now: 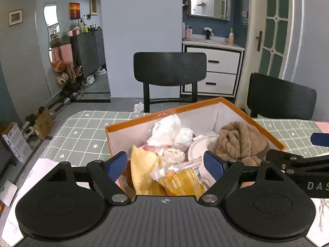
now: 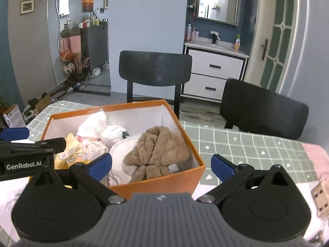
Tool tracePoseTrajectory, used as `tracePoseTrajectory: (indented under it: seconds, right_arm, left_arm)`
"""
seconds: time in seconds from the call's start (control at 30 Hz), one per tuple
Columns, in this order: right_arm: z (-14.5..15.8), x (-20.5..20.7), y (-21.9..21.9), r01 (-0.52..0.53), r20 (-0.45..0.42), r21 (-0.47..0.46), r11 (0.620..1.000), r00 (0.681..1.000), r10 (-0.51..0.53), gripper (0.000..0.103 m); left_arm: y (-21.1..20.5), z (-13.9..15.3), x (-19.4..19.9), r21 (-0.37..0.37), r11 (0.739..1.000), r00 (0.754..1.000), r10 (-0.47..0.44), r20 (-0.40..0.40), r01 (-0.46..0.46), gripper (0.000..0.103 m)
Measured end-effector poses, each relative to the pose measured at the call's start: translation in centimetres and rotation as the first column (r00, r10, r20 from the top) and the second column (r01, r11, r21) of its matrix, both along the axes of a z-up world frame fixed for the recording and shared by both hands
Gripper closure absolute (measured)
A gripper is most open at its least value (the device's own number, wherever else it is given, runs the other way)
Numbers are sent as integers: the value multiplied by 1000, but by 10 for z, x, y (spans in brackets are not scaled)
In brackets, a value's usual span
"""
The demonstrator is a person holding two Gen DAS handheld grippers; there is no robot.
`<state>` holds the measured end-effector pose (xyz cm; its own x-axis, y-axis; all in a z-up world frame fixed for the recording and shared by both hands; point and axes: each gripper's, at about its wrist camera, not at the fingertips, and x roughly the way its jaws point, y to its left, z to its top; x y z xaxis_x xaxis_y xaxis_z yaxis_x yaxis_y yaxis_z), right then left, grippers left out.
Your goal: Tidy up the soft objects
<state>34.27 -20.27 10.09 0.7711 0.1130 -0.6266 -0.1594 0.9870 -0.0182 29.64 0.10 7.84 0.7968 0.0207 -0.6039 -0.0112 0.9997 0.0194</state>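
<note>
Seemingly near done: tan fluffy towel (image 2: pixel 156 150), white crumpled cloth (image 1: pixel 168 131), yellow soft packets (image 1: pixel 144 173) all inside orange cardboard box (image 2: pixel 156 183) on table. My left gripper (image 1: pixel 165 165) and right gripper (image 2: pixel 162 164) both released, empty. Nothing soft visible outside.

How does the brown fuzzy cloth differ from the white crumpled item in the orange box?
The brown fuzzy cloth is tan, plush and thick; the white crumpled item is pale, thin and wrinkled. The brown cloth fills the box's right side, nearer the front wall; the white one sits left, toward the back. Both lie loose inside the orange box, ungripped.
</note>
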Motion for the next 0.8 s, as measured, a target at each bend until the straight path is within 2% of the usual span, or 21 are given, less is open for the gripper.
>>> tracePoseTrajectory:
  seconds: [0.17,0.27,0.43,0.8]
  right_arm:
    - [-11,0,6,4,-2,9,1000,1000,-4,3]
    - [-16,2,14,-5,-14,-24,1000,1000,4,3]
    - [-16,-2,16,-7,-18,-15,1000,1000,6,3]
    - [-20,2,14,-10,-33,-12,1000,999,10,3]
  left_arm:
    - [-2,-11,1,21,1000,1000,-5,-20,5,5]
    - [-3,-15,3,47,999,999,13,-52,-11,5]
    - [-4,-13,-3,73,997,999,29,-40,-26,5]
    - [-7,-18,2,92,995,997,31,-74,-24,5]
